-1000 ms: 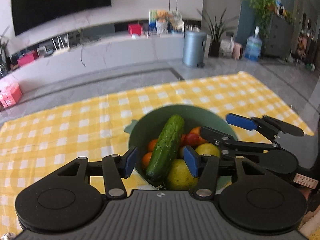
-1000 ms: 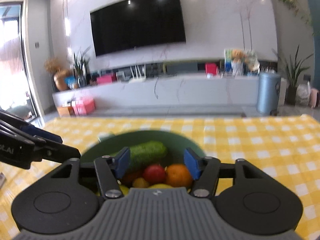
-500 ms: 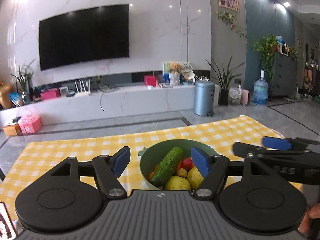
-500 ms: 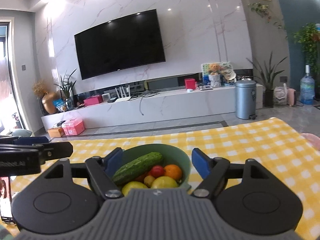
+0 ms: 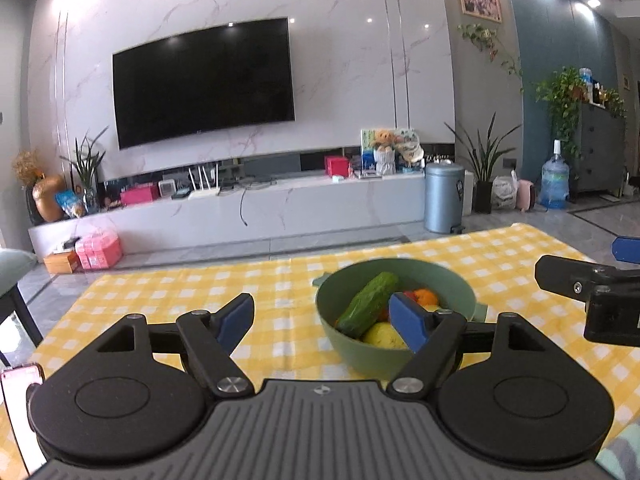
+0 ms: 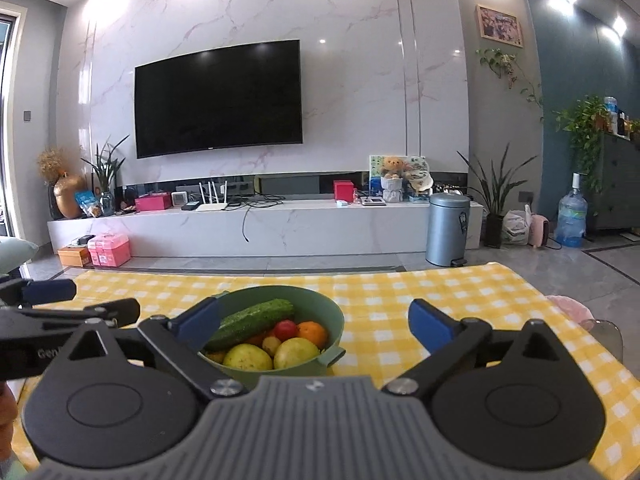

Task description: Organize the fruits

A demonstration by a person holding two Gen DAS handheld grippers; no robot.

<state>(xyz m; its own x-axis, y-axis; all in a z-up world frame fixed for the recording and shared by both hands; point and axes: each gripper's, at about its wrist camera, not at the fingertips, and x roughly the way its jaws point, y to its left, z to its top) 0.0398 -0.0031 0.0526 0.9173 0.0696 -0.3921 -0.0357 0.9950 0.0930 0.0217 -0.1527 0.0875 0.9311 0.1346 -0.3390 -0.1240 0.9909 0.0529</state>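
From the left wrist view, the left gripper [image 5: 322,318] stands wide apart, its jaws having just been opening, and nothing sits between the blue pads [image 5: 234,322]; only the yellow checked tablecloth [image 5: 168,300] shows in the gap. The green bowl [image 5: 362,354] rests on the cloth right of the gap, toward the table's right half, and the right-hand pad overlaps its front rim in the picture without any clear contact. Inside the bowl a cucumber [image 5: 368,304] leans from the near left wall up toward the far rim, with a yellow-green fruit [image 5: 380,336] below it and an orange [image 5: 426,296] and something red behind the pad. The right gripper [image 5: 592,280] enters at the right edge, above the cloth near the table's right side. Beyond the table's far edge stand a white cabinet, a dark television [image 5: 204,80] on the wall and a blue-grey bin [image 5: 444,198]. From the right wrist view, the right gripper [image 6: 316,326] is also spread wide, its jaws having just been opening, and it holds nothing. The bowl [image 6: 336,320] lies in the left part of the gap, near the table's middle, with the left pad in front of its left rim. The cucumber [image 6: 252,322] lies across the top of the fruit, over two yellow-green fruits [image 6: 246,358], a small red tomato [image 6: 286,330] and the orange [image 6: 312,332]. The left gripper [image 6: 76,302] reaches in from the left edge, level with the bowl's left side and apart from it.
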